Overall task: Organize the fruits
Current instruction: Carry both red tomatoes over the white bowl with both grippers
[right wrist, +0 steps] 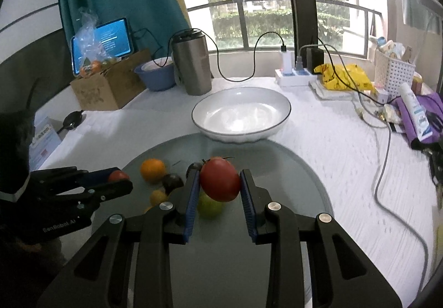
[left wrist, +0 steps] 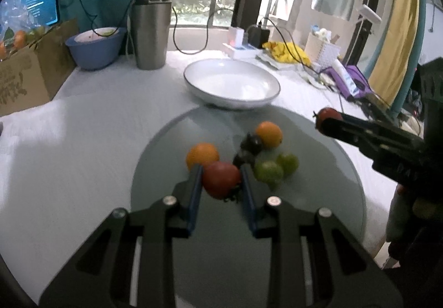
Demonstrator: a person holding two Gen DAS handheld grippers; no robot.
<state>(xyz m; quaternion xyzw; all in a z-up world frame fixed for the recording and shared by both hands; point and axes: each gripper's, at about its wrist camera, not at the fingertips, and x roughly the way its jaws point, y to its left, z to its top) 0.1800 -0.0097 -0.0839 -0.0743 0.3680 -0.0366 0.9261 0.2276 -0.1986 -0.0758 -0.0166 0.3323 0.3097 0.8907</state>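
1. Above the round glass board (right wrist: 290, 169), each gripper carries a fruit — the left gripper (left wrist: 221, 178) is clamped on a red tomato (left wrist: 221, 179), the right gripper (right wrist: 220, 183) on another red tomato (right wrist: 220, 179).
2. Orange (left wrist: 202, 154), green (left wrist: 268, 171) and dark fruits (left wrist: 250, 143) lie loose on the board.
3. The step looks like carrying — the white bowl (right wrist: 285, 111) just beyond the board stands empty.
4. Next: bring both tomatoes over the bowl's hollow, low, then release without knocking its rim.

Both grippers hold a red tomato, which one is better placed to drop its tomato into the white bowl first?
Probably the right gripper. Its red tomato sits lifted above the glass turntable, almost directly before the empty white bowl. The left gripper grips its own red tomato lower, behind the remaining fruit.
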